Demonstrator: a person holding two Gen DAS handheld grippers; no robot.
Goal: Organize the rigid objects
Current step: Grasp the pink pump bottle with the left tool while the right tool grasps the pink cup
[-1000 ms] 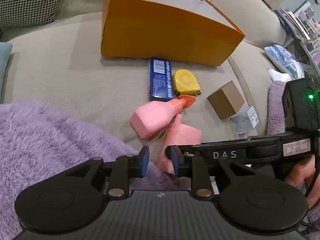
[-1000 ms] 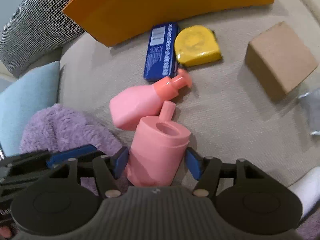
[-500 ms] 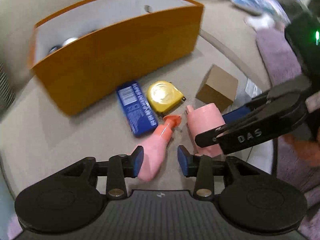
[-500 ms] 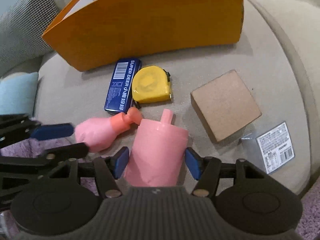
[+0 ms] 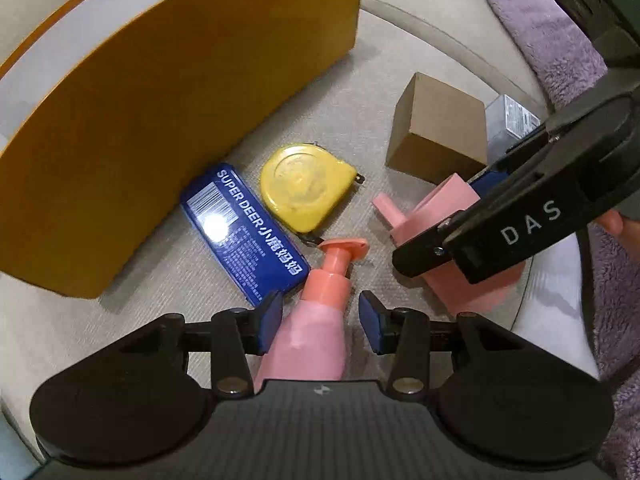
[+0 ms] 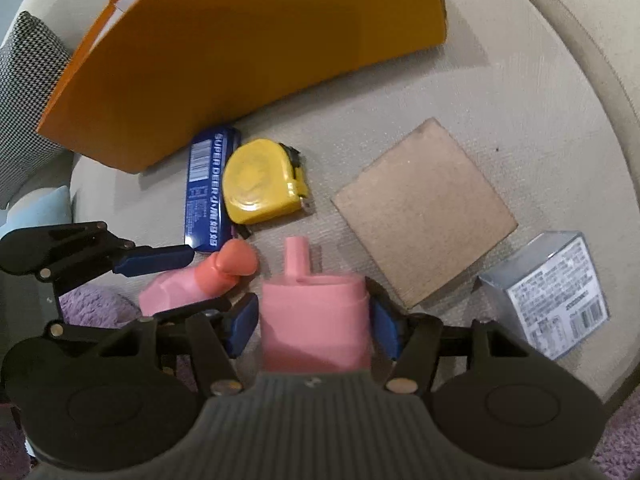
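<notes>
Right claw (image 6: pixel 312 320) is pinching the pink cup (image 6: pixel 316 320); left claw (image 5: pixel 320 320) is straddling the pink pump bottle (image 5: pixel 316 328), pads spread, gap showing on the right side. Both are sitting mid-cushion on the sofa (image 5: pixel 400 60), before the orange box (image 5: pixel 168 120). Risk: claws crowding, bottle likely rolling into the tape measure (image 5: pixel 306 186). Box interior is hidden

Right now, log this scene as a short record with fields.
surface: beige cushion
bin: orange box, behind the items
left gripper: open around pink pump bottle
right gripper: shut on pink spouted container
loose items: blue tin, yellow tape measure, cardboard box, silver carton
</notes>
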